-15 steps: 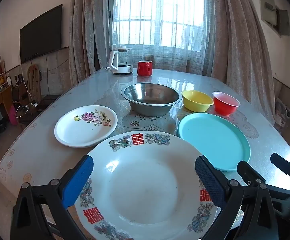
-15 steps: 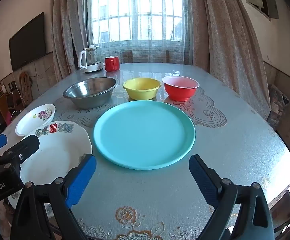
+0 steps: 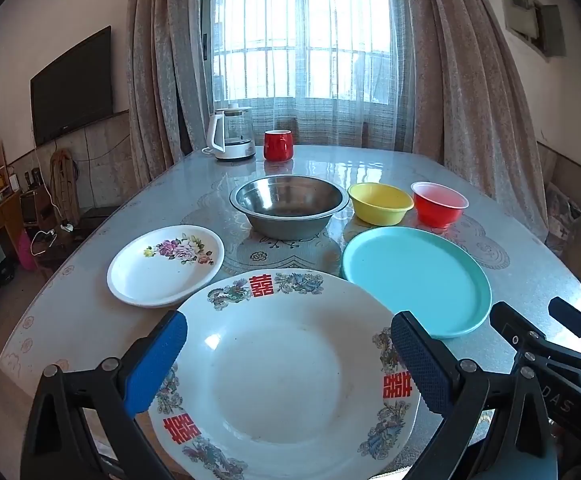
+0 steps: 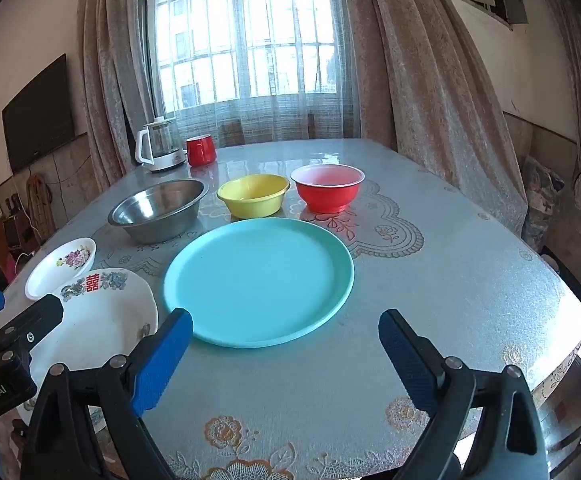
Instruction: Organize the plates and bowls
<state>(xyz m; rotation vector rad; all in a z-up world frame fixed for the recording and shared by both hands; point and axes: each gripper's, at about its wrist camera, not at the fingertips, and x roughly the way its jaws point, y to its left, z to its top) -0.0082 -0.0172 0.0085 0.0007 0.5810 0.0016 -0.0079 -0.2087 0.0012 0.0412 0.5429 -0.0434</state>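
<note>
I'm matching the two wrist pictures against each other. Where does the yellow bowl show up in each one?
Left wrist view: the yellow bowl sits right of centre, between the steel bowl and the red bowl.
Right wrist view: the yellow bowl sits just left of centre, directly behind the teal plate.
Shared landmark: the red mug beside the white kettle, near the window.

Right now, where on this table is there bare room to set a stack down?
The widest free patch lies right of the teal plate and red bowl, out to the table edge. Another runs along the near edge by the right gripper. It is crowded left: large white plate, small floral plate, steel bowl and yellow bowl sit close together.
</note>
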